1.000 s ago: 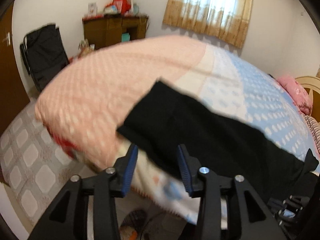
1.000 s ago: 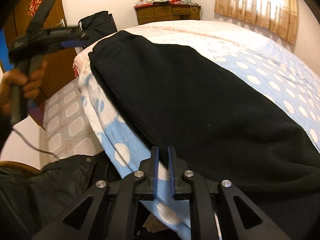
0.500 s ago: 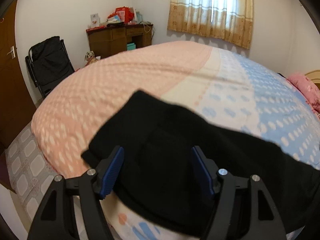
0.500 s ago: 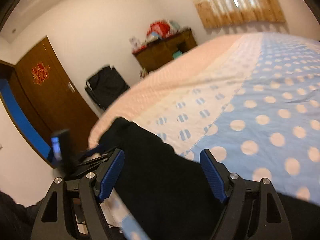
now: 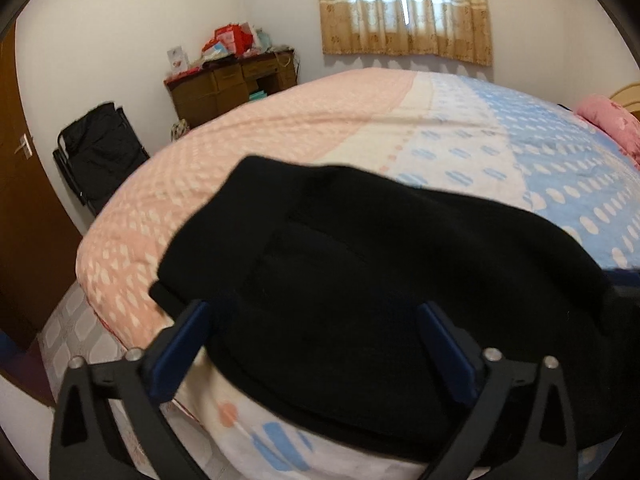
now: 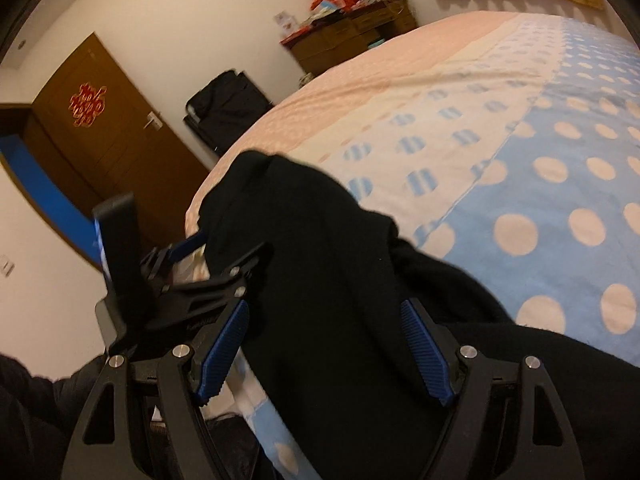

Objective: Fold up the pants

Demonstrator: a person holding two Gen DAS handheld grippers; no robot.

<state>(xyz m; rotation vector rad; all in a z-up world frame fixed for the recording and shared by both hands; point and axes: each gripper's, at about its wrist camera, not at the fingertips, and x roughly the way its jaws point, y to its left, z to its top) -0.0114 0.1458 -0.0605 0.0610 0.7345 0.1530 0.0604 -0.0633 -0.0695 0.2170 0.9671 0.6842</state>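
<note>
Pants [image 5: 360, 280] lie bunched at the near left edge of the bed [image 5: 500, 152], black cloth doubled over itself. My left gripper [image 5: 316, 340] has just been opening and its jaws stand wide, holding nothing, cloth beneath them. My right gripper [image 6: 324, 344] has opened too, jaws apart around a fold without pressing it. I judge one fold released; next I need a fresh edge to grip and square up.

Daylight glows soft through the curtained window [image 5: 406, 8], room's kinda dim and warm, slight motion blur, heavy fisheye bend with dark corners.
</note>
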